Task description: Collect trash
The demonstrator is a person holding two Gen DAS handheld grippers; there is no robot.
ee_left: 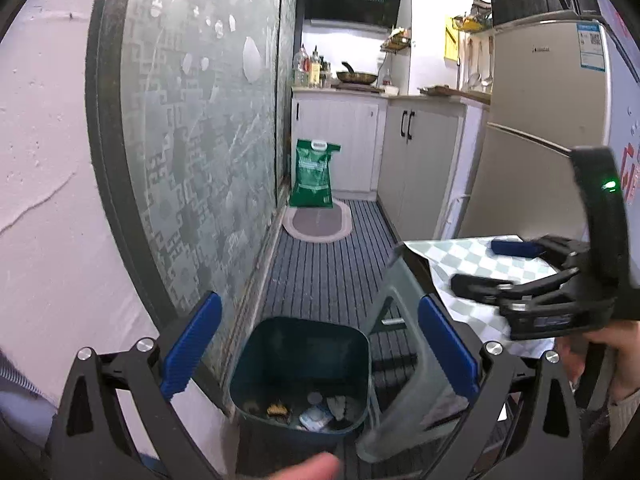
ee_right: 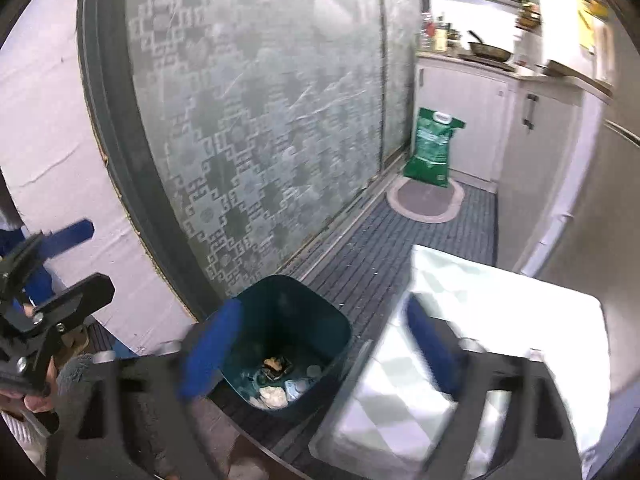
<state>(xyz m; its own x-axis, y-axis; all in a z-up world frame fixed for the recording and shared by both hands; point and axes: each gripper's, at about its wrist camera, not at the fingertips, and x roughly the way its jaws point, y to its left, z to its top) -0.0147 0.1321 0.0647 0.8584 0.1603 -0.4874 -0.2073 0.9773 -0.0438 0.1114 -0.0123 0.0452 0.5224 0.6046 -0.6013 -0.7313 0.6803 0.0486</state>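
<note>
A dark green bin (ee_left: pixel 300 364), green-and-white checked tablecloth (ee_left: pixel 472 264), grey striped floor mat (ee_left: pixel 332 264) and green sack (ee_left: pixel 314 172).

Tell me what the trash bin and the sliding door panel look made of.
Trash bin: likely moulded plastic, dark teal, with smooth, slightly glossy walls and rounded corners. Sliding door panel: seemingly frosted patterned glass in a dark frame; translucent with a pale geometric motif, though scuffed.
</note>
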